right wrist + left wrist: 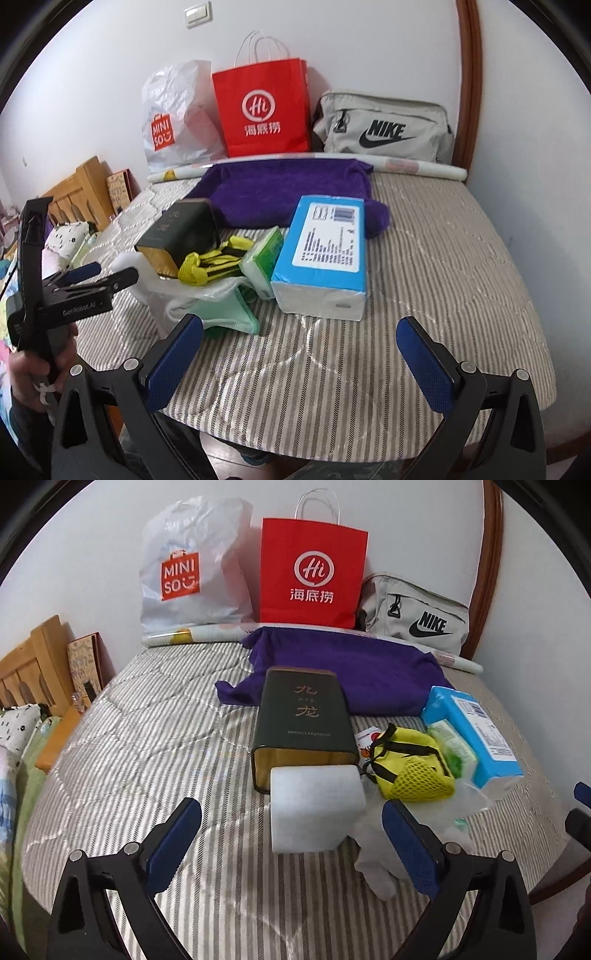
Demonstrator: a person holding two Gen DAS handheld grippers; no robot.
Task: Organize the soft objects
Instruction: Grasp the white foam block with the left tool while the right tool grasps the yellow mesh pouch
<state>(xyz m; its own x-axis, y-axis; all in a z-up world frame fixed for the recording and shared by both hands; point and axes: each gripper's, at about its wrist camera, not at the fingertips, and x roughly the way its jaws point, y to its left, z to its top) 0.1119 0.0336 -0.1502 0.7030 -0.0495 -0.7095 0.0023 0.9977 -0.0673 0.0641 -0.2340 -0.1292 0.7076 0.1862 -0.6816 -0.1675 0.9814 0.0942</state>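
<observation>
On the striped bed (147, 746), the white foam block (316, 806) lies straight ahead of the left claw (291, 834), just beyond its wide-open, empty jaws. Its long axis runs away from the claw, far end stuck in the mouth of the dark tin (301, 716), which lies on its side, opening toward the claw. Left claw is nearer. Right claw (299, 356) also gapes empty, facing the blue tissue pack (325, 251), well right of the foam.

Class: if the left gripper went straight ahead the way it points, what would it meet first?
Most likely the white foam block, lying between the open jaws of the left gripper, ahead of the dark tin.
</observation>
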